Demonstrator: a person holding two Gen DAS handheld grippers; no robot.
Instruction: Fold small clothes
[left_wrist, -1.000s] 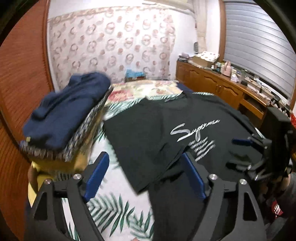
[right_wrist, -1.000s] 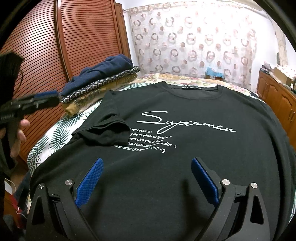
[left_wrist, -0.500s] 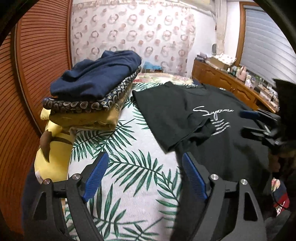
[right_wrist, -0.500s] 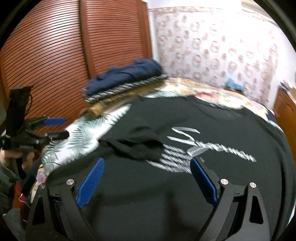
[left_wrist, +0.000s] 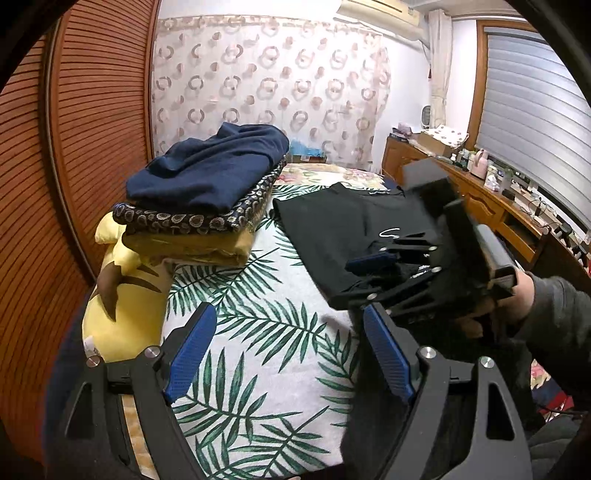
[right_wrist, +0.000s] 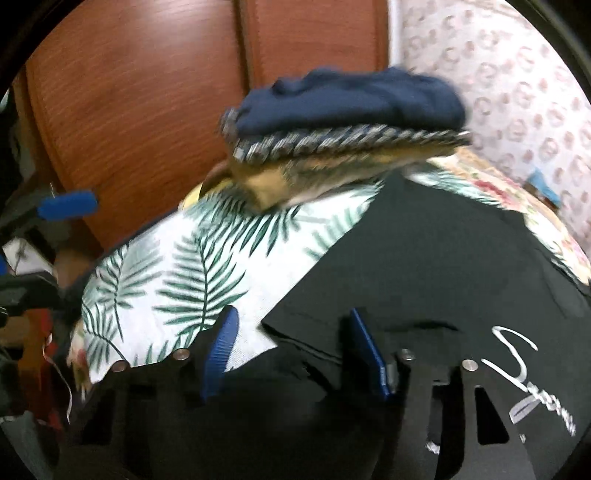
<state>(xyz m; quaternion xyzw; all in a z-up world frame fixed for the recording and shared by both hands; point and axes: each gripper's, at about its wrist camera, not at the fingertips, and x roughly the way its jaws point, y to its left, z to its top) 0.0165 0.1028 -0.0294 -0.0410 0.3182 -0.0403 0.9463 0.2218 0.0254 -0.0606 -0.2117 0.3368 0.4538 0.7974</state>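
Observation:
A black T-shirt (left_wrist: 343, 221) with white script lettering lies spread on the leaf-print bed; it also shows in the right wrist view (right_wrist: 424, 266). Its left sleeve (right_wrist: 314, 328) is folded in over the body. My left gripper (left_wrist: 291, 350) is open and empty above the leaf-print sheet, left of the shirt. My right gripper (right_wrist: 291, 350) is open, low over the folded sleeve's corner, one blue pad on each side of it. It also shows in the left wrist view (left_wrist: 373, 264), over the shirt's left edge.
A stack of folded clothes (left_wrist: 207, 192), navy on top, sits on the bed's left side beside a yellow plush pillow (left_wrist: 118, 295). A wooden slatted wardrobe (left_wrist: 74, 147) runs along the left. A wooden dresser (left_wrist: 480, 199) stands at the right.
My right gripper has swung left and down to the folded sleeve at the shirt's left edge. My left gripper has drawn back off the shirt, over the sheet.

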